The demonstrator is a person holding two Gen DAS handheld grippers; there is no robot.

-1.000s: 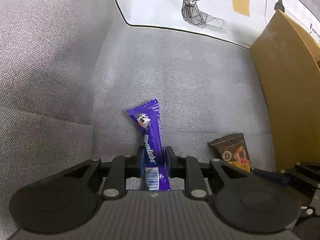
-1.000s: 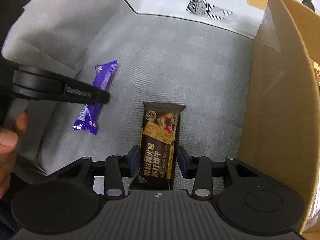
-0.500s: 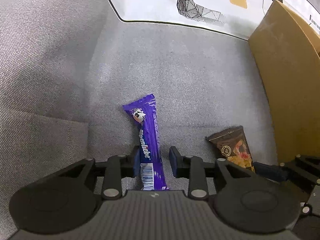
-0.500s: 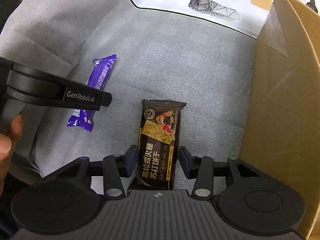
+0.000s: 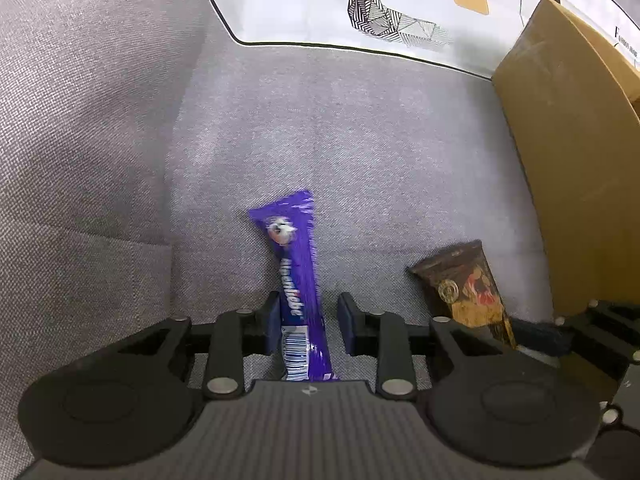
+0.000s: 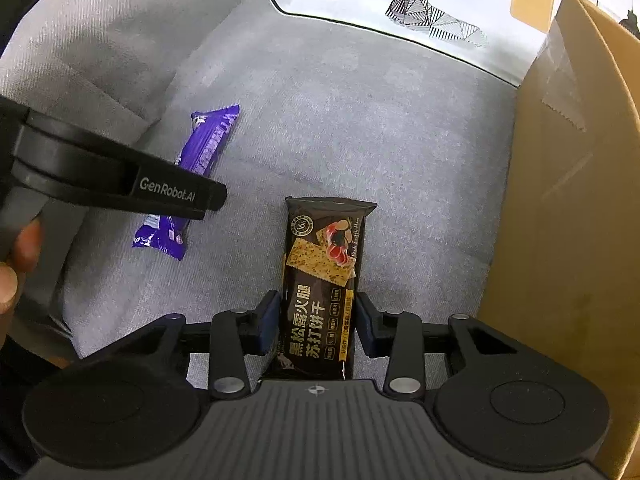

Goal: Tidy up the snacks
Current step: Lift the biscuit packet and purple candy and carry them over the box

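A purple chocolate bar [image 5: 298,276] lies on the grey sofa seat [image 5: 360,140]; it also shows in the right wrist view [image 6: 206,146]. My left gripper [image 5: 308,320] is open with the bar's near end between its fingers, a gap on the right side. A black cracker packet [image 6: 320,276] lies between the fingers of my right gripper [image 6: 318,322], which is open with small gaps on both sides. The packet also shows in the left wrist view [image 5: 464,288]. The left gripper's side [image 6: 120,184] crosses the right wrist view.
A cardboard box [image 6: 568,220] stands close on the right, also in the left wrist view [image 5: 576,160]. A white cushion with a deer drawing [image 5: 380,4] leans at the back. The sofa armrest [image 5: 80,120] rises on the left.
My left gripper has opened and let go of the purple bar, which now lies on the seat. My right gripper has opened slightly around the cracker packet.
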